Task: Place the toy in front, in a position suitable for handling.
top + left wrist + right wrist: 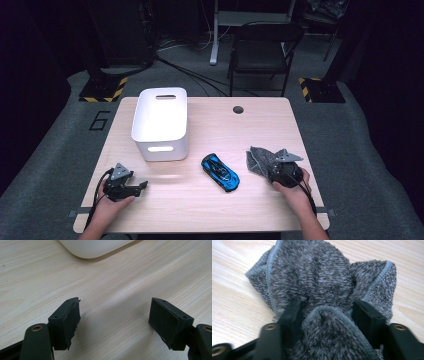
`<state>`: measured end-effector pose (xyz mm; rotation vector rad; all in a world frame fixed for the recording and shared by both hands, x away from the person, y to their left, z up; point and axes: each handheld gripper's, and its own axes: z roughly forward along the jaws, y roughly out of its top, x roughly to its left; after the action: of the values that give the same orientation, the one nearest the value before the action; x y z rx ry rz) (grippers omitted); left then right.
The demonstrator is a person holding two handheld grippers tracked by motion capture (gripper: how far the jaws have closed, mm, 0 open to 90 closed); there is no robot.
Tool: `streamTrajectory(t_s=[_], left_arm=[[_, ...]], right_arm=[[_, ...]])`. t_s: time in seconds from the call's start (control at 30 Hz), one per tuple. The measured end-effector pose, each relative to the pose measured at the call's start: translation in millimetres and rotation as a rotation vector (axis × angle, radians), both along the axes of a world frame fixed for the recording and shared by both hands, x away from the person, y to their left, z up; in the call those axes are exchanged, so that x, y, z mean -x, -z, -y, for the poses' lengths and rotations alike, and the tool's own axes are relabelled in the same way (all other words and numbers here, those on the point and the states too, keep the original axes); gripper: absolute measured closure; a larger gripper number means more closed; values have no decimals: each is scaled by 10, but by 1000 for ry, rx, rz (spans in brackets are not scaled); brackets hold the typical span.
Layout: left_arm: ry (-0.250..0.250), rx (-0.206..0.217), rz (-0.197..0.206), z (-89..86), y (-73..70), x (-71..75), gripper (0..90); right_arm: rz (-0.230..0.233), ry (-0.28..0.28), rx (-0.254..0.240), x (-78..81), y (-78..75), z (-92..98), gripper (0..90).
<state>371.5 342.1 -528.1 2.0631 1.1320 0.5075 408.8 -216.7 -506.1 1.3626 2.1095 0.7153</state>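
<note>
Readable writing: "6" marked on the floor (98,120) left of the table (260,125). White bin (160,124) far left, blue toy car (220,172) mid-table. Grey cloth (322,285) bunched between right gripper (327,315) jaws, pads pressing its folds. Left gripper (115,315) jaws apart over bare wood.

High view overhead, facing table (200,200); gripper views close, low over tabletop.
</note>
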Motion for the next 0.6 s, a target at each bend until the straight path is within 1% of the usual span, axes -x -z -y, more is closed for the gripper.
streamTrajectory(t_s=[0.07,0.1,0.13,0.17,0.2,0.23,0.27,0.3,0.33,0.43,0.47,0.5,0.57,0.6], left_arm=[[0,0,0,0,0,-1,247],[0,0,0,0,0,0,247],[0,0,0,0,0,-1,247],[-10,17,-8,12,5,5,247],[-10,17,-8,12,5,5,247],[-9,14,-7,11,4,3,247],[-11,14,-8,13,4,1,247],[-13,14,-6,14,4,0,247],[-13,14,-6,14,4,0,247],[-13,14,-7,15,4,0,248],[-11,10,-8,13,2,-1,247],[-10,8,-4,12,2,-2,247],[-12,8,-4,12,2,-2,247],[-12,8,-4,12,2,-2,247]], right_arm=[[7,-2,23,-35,9,-7,521],[8,-2,22,-52,11,-10,531],[15,2,26,-75,16,-12,532],[19,3,31,-102,21,-12,534],[19,3,31,-102,21,-12,534],[21,2,31,-135,23,-15,541],[18,1,48,-214,15,-22,546],[13,4,51,-258,9,-27,545],[13,4,51,-258,9,-27,545],[1,16,48,-404,-5,-35,546],[-1,22,41,-492,-12,-38,548],[-3,23,42,-532,-13,-35,547],[-9,28,37,-604,-18,-33,547],[-9,28,37,-604,-18,-33,547]])
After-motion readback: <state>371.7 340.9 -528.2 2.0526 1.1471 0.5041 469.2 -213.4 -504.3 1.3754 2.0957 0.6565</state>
